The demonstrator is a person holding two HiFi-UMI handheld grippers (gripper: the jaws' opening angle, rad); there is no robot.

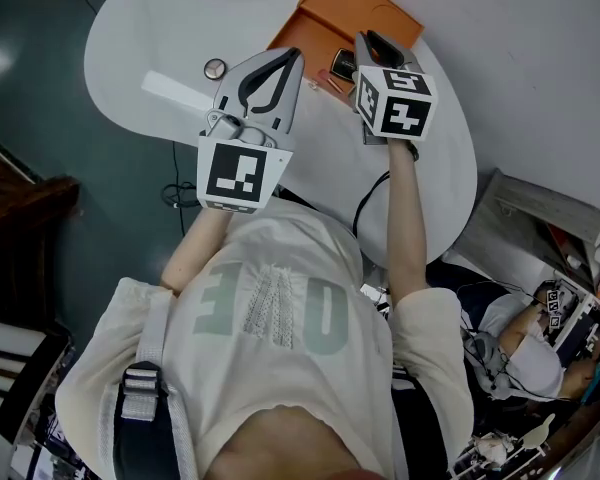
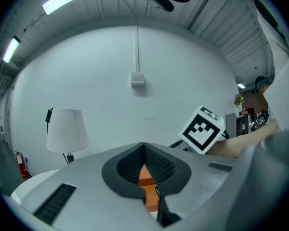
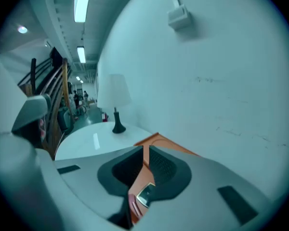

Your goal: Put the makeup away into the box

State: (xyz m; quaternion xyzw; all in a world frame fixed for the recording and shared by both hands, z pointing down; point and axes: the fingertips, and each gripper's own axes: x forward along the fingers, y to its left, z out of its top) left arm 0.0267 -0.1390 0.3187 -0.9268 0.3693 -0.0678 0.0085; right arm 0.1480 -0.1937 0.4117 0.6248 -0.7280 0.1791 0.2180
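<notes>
The left gripper (image 1: pixel 292 56) hovers just left of the orange box (image 1: pixel 330 13) on the counter (image 1: pixel 140 38). The right gripper (image 1: pixel 372 38) hangs over the box's near edge. Both grippers' fingers (image 2: pixel 160 163) are clenched shut, empty.

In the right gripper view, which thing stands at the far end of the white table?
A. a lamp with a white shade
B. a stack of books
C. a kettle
A: a lamp with a white shade and a dark foot stands on the white table, beyond the orange box.
</notes>
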